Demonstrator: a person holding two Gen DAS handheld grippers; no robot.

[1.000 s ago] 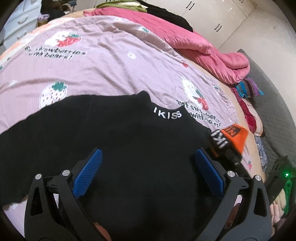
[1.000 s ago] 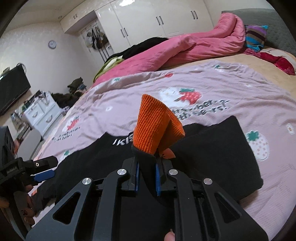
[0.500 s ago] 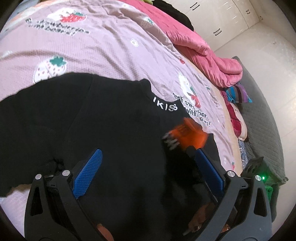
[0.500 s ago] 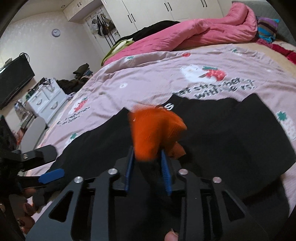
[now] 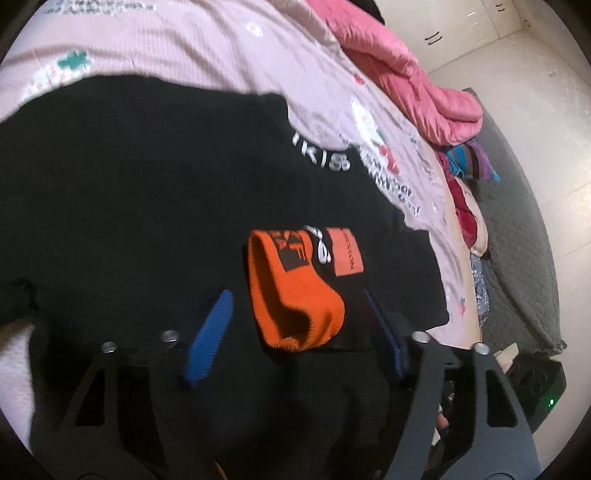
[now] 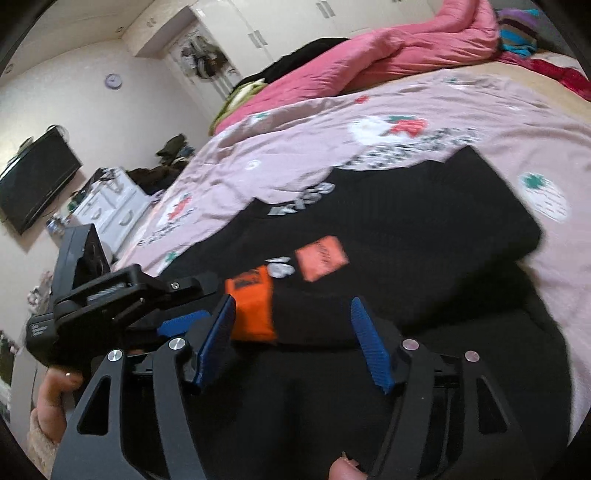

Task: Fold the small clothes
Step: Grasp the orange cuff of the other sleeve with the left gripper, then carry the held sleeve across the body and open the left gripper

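A black sweater (image 5: 147, 192) with white collar lettering lies spread flat on the pink strawberry bedsheet (image 5: 207, 51). Its sleeve is folded across the body, and the orange cuff (image 5: 295, 291) rests on the black fabric beside an orange tag (image 5: 345, 251). My left gripper (image 5: 297, 332) hangs low over the cuff. Its jaws are closing, the cuff lies between the blue pads, and neither pad presses on it. In the right wrist view the orange cuff (image 6: 253, 310) lies just past my right gripper (image 6: 293, 341). Those jaws are opening with only black fabric beneath them.
A crumpled pink quilt (image 6: 388, 51) and striped cloth (image 6: 517, 29) lie at the bed's far end. White drawers (image 6: 114, 206), a wall television (image 6: 37, 181) and wardrobes (image 6: 280, 26) stand beyond the bed. A grey quilted surface (image 5: 517, 236) runs along the bed's right edge.
The right gripper brought the orange-cuffed sleeve down onto the sweater's body and let go; the cuff now lies flat. The left gripper sank toward the cuff and its jaws narrowed.
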